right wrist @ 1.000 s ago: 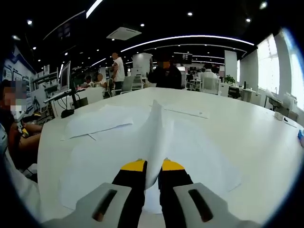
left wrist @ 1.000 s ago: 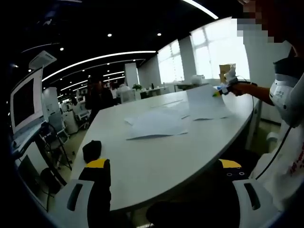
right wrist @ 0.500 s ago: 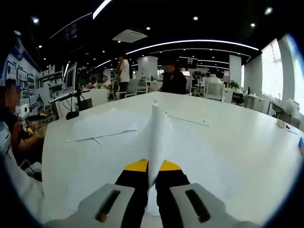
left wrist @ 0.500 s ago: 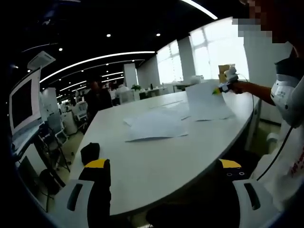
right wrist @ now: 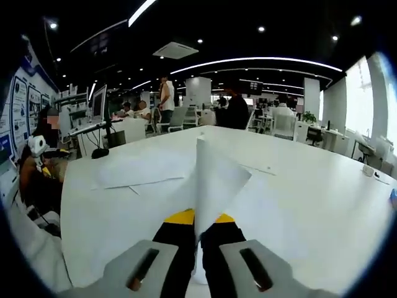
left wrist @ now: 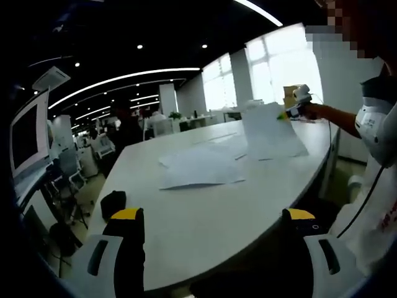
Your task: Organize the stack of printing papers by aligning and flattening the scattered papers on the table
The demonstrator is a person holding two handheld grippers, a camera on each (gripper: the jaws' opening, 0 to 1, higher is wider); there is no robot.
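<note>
Right gripper view has the right gripper (right wrist: 197,228) clamped on a lifted sheet (right wrist: 214,180), left gripper (left wrist: 211,239) gaping idle, loose papers (left wrist: 198,167) on the table (left wrist: 205,214) unstacked, so barely begun.

- Left gripper (left wrist: 211,217): black jaws, yellow tips, grey-white housings with dark slots.
- Right gripper (right wrist: 198,218): identical colours.
- Person's white garment (left wrist: 375,205), thin black cable across it.
</note>
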